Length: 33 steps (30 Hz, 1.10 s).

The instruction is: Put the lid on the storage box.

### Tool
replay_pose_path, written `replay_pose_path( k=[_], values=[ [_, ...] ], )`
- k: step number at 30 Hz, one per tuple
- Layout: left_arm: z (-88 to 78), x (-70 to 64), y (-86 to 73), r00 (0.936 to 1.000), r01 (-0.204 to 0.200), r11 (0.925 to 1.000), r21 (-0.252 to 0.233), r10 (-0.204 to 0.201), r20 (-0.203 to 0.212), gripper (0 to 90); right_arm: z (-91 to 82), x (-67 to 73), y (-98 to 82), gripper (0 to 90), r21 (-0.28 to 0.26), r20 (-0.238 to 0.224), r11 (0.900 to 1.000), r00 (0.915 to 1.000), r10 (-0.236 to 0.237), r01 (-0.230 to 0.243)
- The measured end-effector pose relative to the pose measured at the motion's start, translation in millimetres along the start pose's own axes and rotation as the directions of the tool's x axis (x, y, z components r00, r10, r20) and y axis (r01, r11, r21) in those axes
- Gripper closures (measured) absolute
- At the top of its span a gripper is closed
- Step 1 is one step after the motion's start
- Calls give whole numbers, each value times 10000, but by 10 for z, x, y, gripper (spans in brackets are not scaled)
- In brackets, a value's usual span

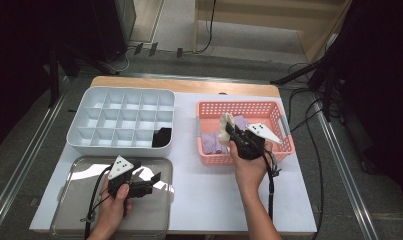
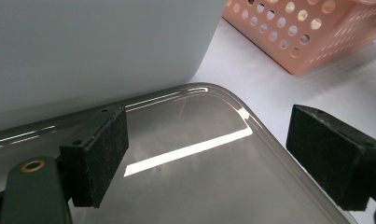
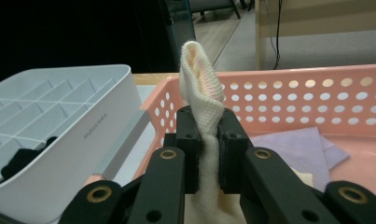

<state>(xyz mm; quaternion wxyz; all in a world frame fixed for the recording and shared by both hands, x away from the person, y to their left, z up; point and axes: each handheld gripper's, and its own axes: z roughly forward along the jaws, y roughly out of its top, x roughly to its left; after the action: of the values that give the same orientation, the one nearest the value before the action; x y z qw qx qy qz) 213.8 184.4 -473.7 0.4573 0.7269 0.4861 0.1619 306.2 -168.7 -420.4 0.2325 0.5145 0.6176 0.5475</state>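
**Mia:** What is the right gripper (image 3: 208,140) holding?

**Ben:** A cream sock (image 3: 202,88). The two black jaws are pressed tight on it, one on each side. The top of the sock pokes up above the jaws like a little folded cap (you can peek into its open end), and the rest hangs down between them.

**Mia:** Where is that sock on the table?

**Ben:** In the high view the cream sock (image 1: 225,126) is up over the pink basket (image 1: 209,107), on its left side. It is lifted, not lying flat. Purple cloth (image 3: 300,142) lies in the basket under it.

**Mia:** And the left gripper (image 2: 213,156)?

**Ben:** Its jaws stand far apart and hold nothing. Between them you just see the shiny metal tray (image 2: 251,128). The gripper is over that tray, near the person.

**Mia:** What is beside the tray?

**Ben:** A white box with many little squares (image 1: 84,117), just behind it. One black sock (image 1: 162,136) sits in the box's near right corner square.
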Motion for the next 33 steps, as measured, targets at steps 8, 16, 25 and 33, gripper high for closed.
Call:
replay_pose_path(
  k=[8, 16, 25, 33],
  values=[
    [1, 0, 2, 10000, -44, 10000, 20, 44, -9, 138, -210, 50, 51, 827, -197, 61, 9995, 9997, -246, 247],
    [6, -9, 0, 10000, 33, 10000, -29, -33, -35, 138, -457, 90, 6, 827, -389, -11, 9988, 9995, -301, 300],
    [5, -5, 1, 10000, -3, 10000, 0, 3, -37, 138, -644, 200, -147, 828, -353, -290, 9980, 9982, -535, 524],
    [5, -5, 1, 10000, 11, 10000, -9, -11, -37, 138, -769, 289, -327, 829, -426, -448, 9975, 9973, -574, 555]
  ],
)
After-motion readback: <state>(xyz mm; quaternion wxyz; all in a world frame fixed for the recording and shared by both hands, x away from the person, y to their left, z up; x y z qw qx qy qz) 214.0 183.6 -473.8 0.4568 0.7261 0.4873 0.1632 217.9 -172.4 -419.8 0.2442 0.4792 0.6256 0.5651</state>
